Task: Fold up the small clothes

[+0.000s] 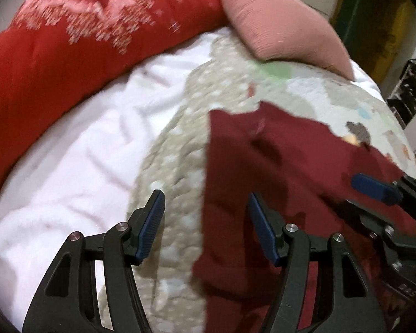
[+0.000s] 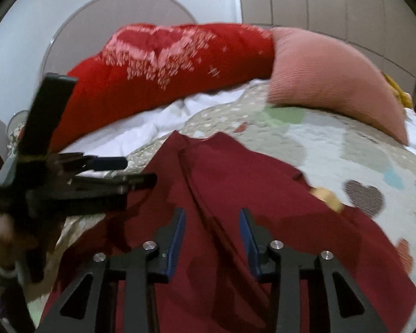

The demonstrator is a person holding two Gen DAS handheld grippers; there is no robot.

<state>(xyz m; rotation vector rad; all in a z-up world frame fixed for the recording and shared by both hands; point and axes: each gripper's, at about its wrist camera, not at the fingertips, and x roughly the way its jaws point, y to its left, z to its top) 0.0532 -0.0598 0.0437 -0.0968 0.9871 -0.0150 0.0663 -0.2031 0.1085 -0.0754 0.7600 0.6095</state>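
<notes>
A dark red garment [image 1: 277,166] lies spread on the patterned quilt [image 1: 177,144], with a raised crease running down its middle. My left gripper [image 1: 205,201] is open low over the garment's left edge: one pad is over the quilt, the other over the cloth. In the right wrist view the garment [image 2: 249,194] fills the foreground. My right gripper [image 2: 212,212] hovers over it with jaws apart, the crease beneath them and nothing pinched. The left gripper [image 2: 138,170] shows at the left there. The right gripper [image 1: 352,194] shows at the garment's right side in the left wrist view.
A white sheet [image 1: 83,152] lies left of the quilt. A long red cushion with a pale pattern [image 1: 69,41] and a pink cushion [image 1: 277,22] line the far side of the bed. Dark shelves [image 1: 410,88] stand at far right. A person's hand [image 2: 0,238] holds the left gripper.
</notes>
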